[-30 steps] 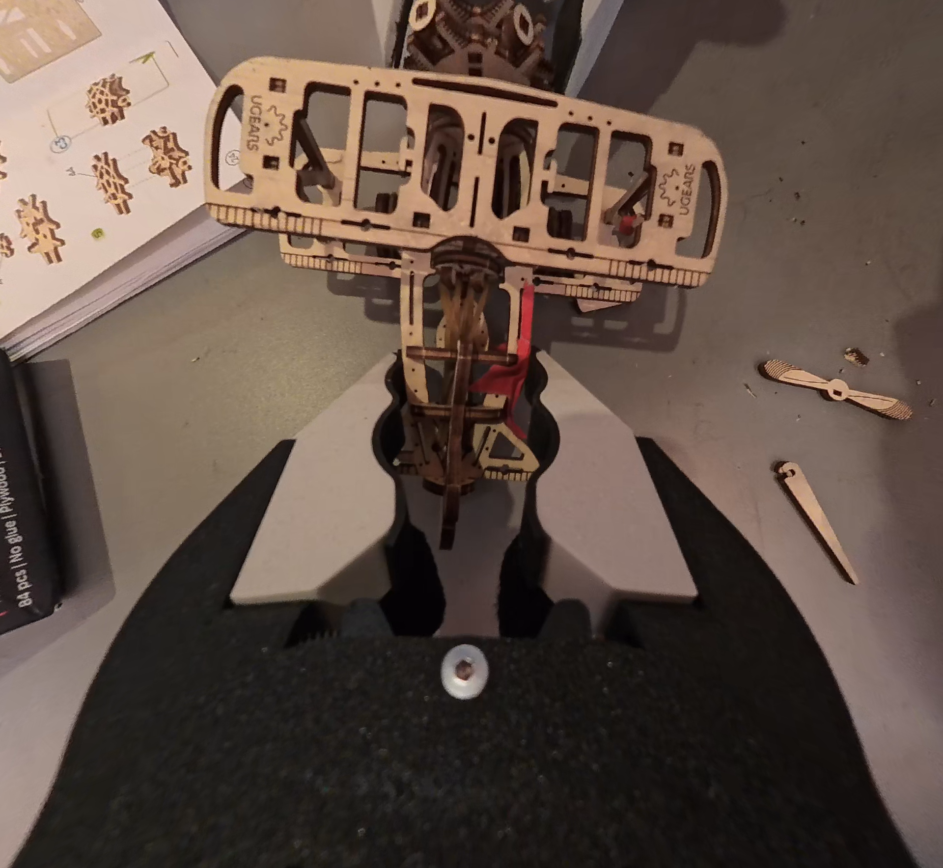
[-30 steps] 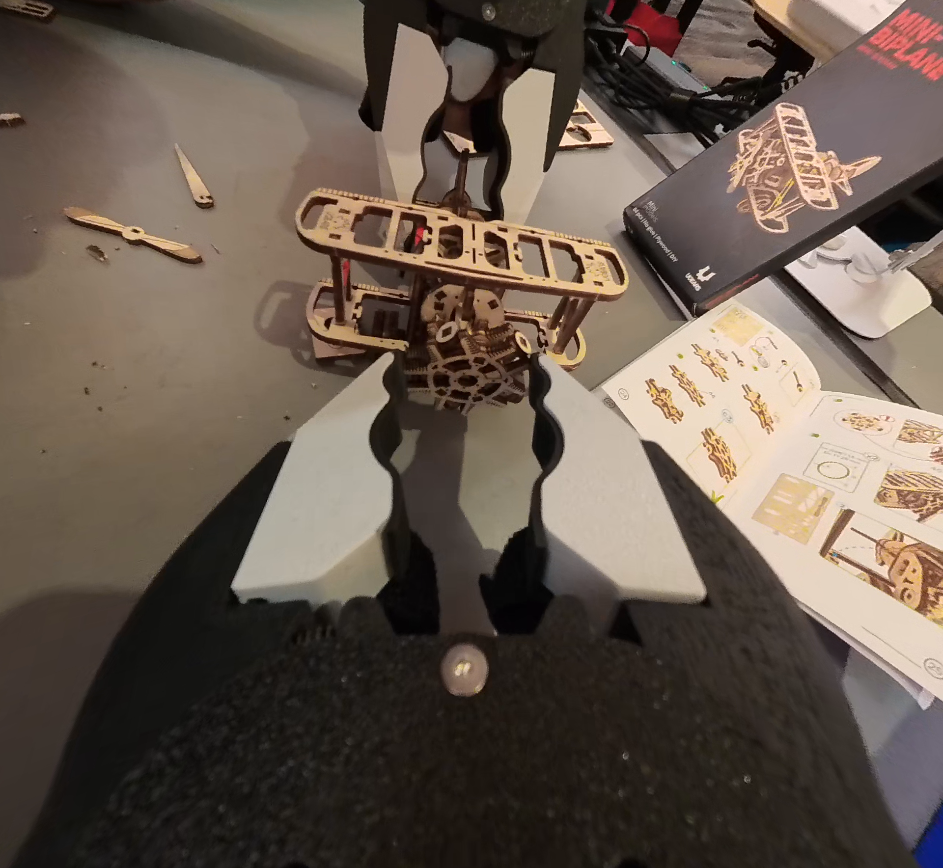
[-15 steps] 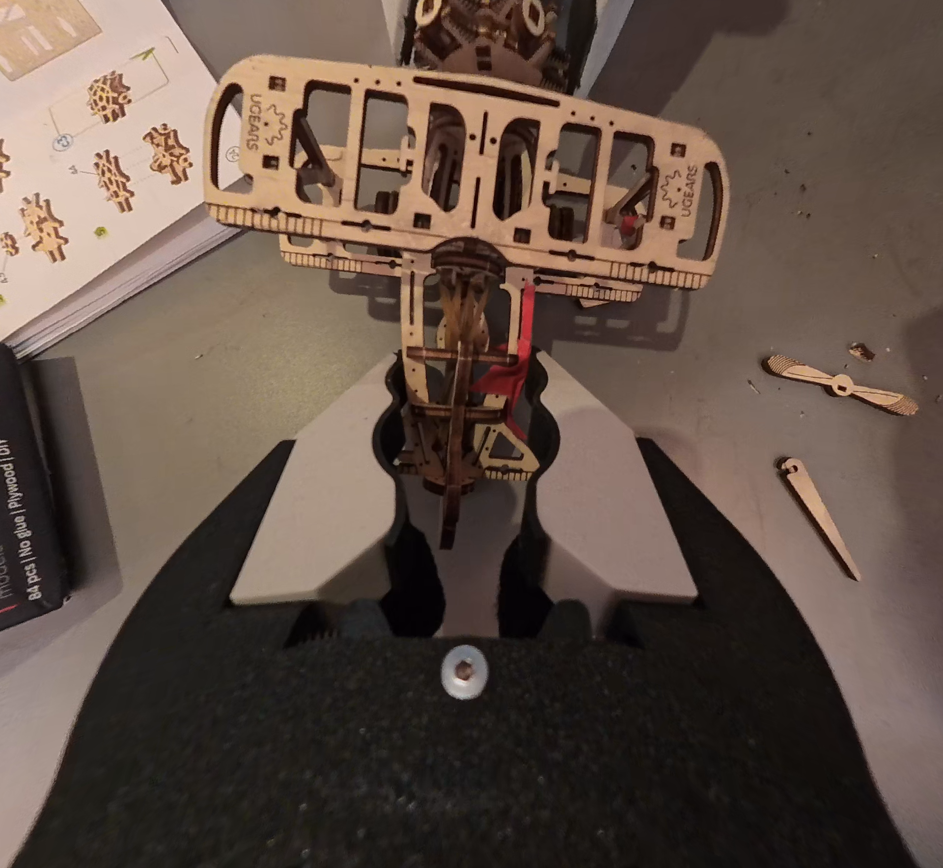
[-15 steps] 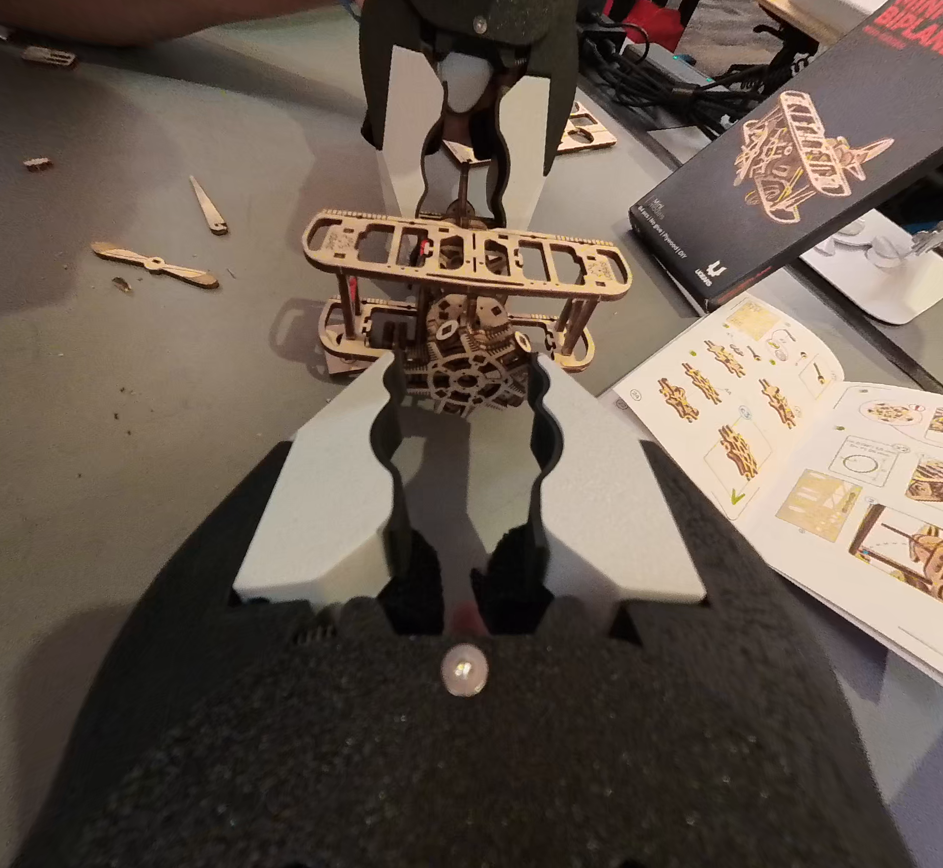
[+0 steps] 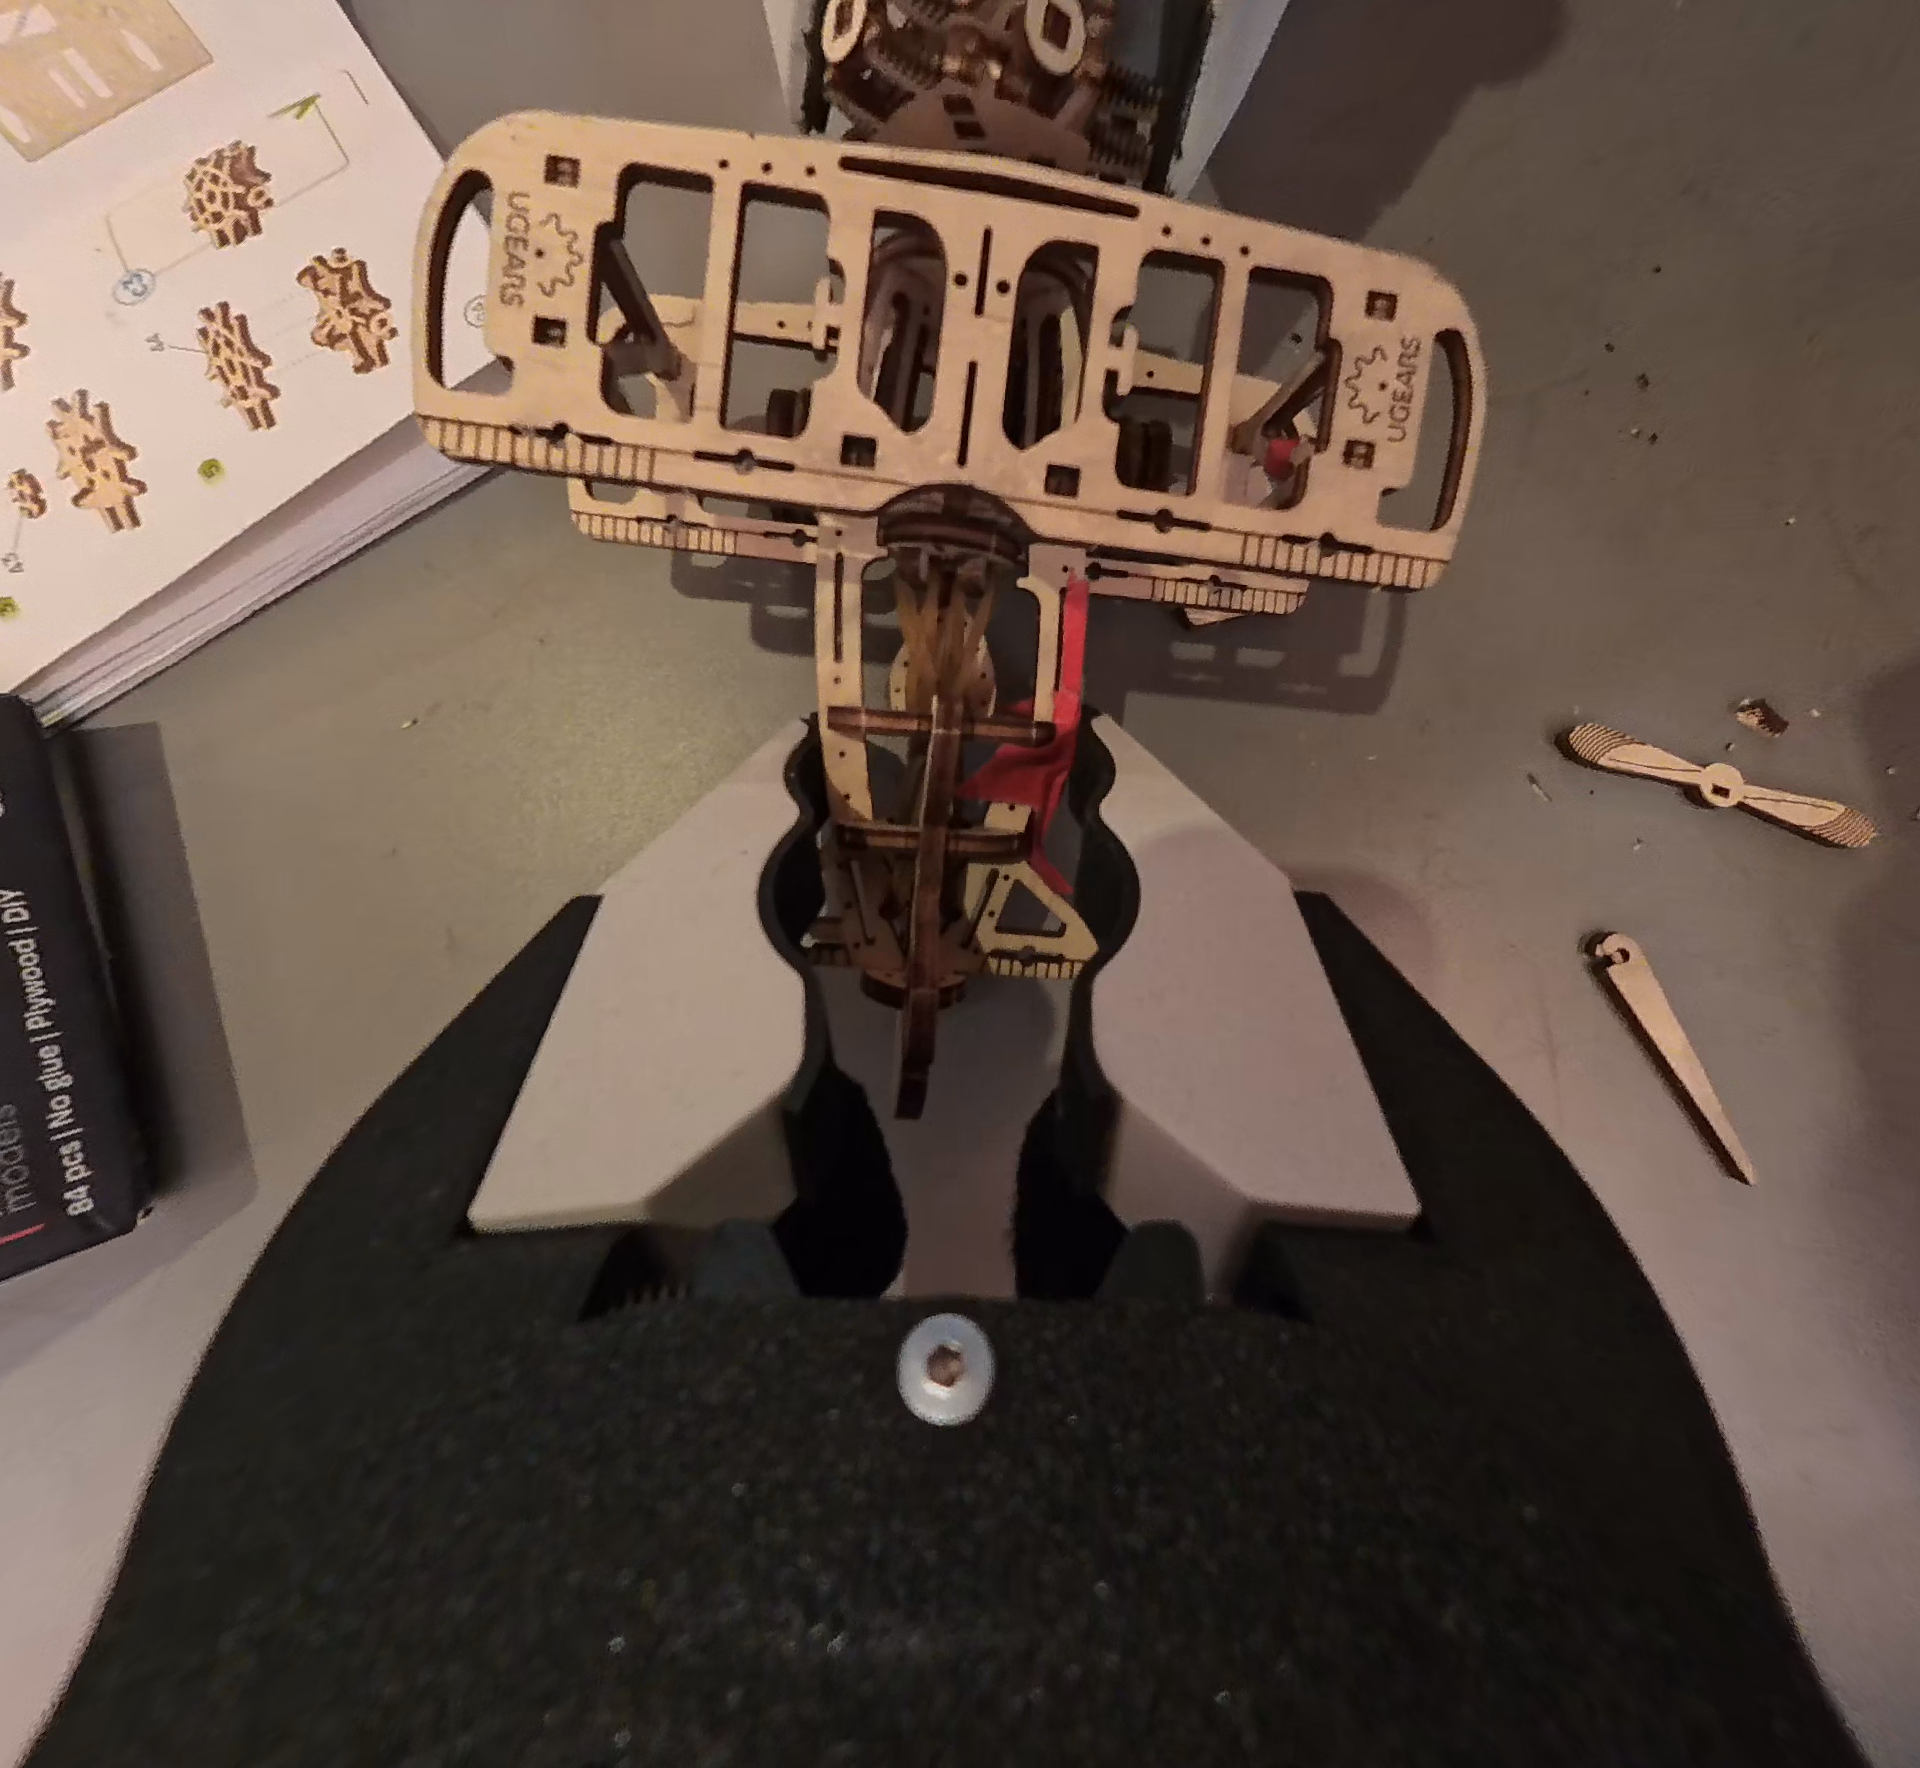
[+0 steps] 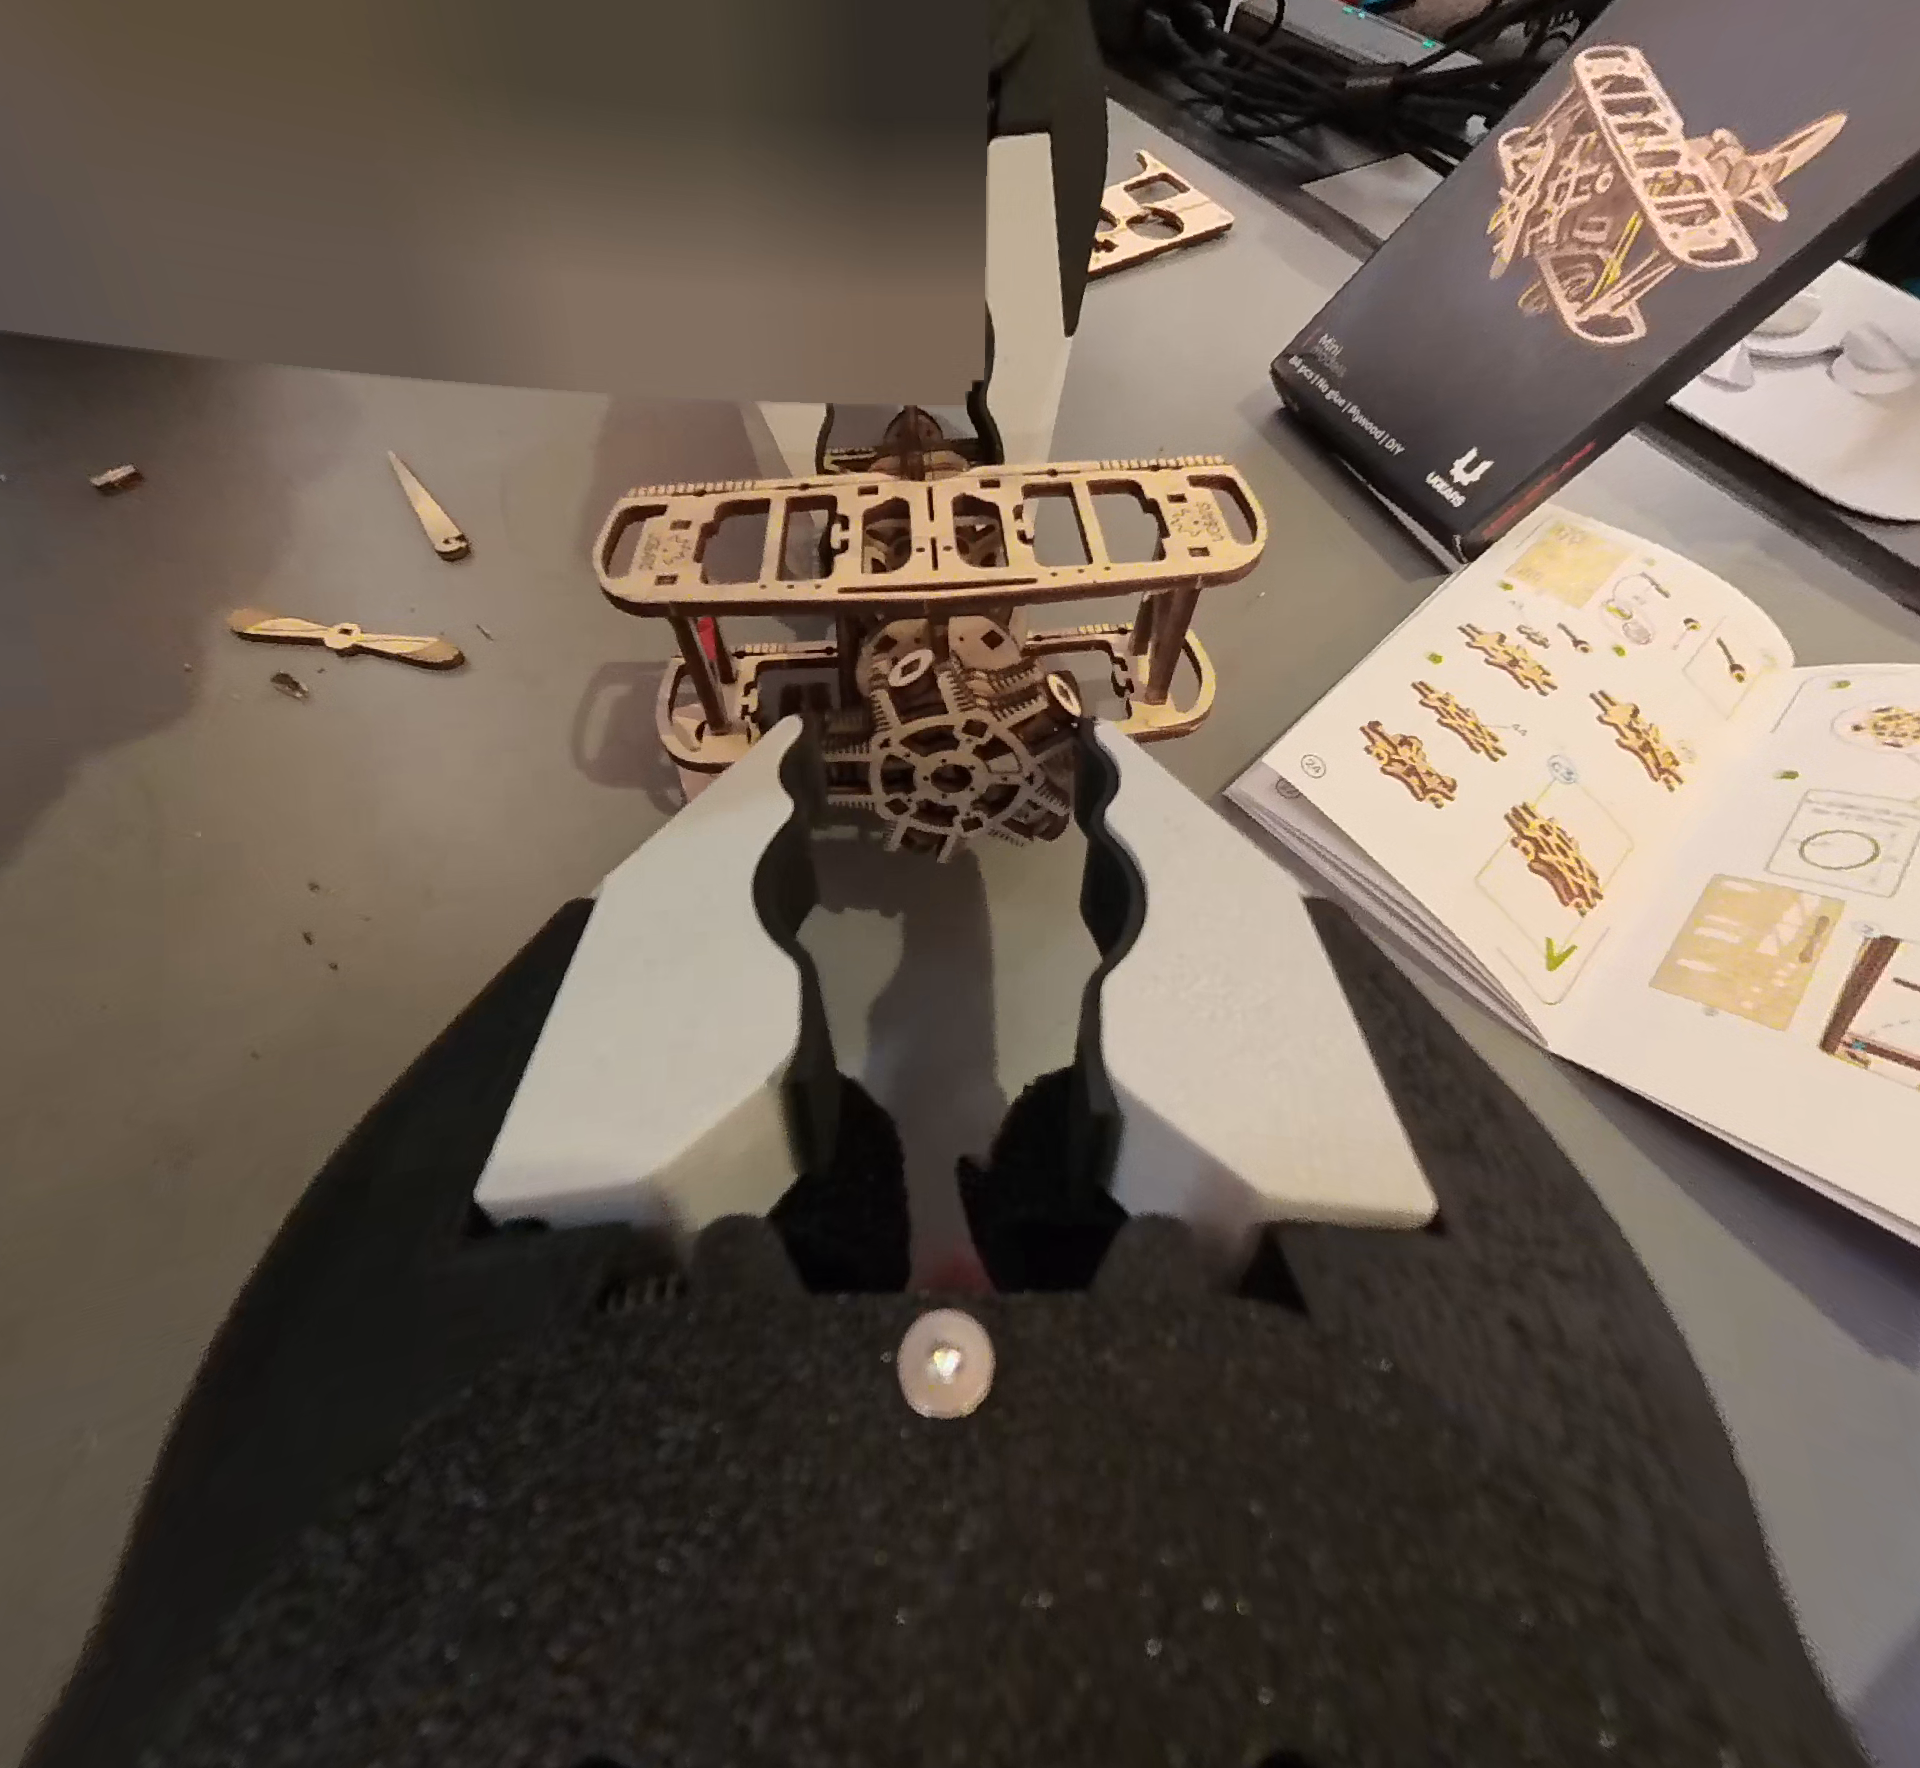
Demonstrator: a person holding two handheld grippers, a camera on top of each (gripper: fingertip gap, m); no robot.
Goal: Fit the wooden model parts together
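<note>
**Both grippers on biplane: tail and nose**

Left gripper [image 5: 940, 845] pinches the tail frame of the wooden biplane [image 5: 945, 347]; wings sit just ahead of its fingertips, resting on the grey surface [image 5: 416, 835]. Right gripper [image 6: 940, 762] brackets the radial engine [image 6: 951, 762], part-spread; contact unclear. Judged light, thin plywood, brittle at struts and wing lattice; hold fuselage or engine block only. Loose propeller [image 6: 348, 638] lies well left of the right gripper, unfitted.
</note>
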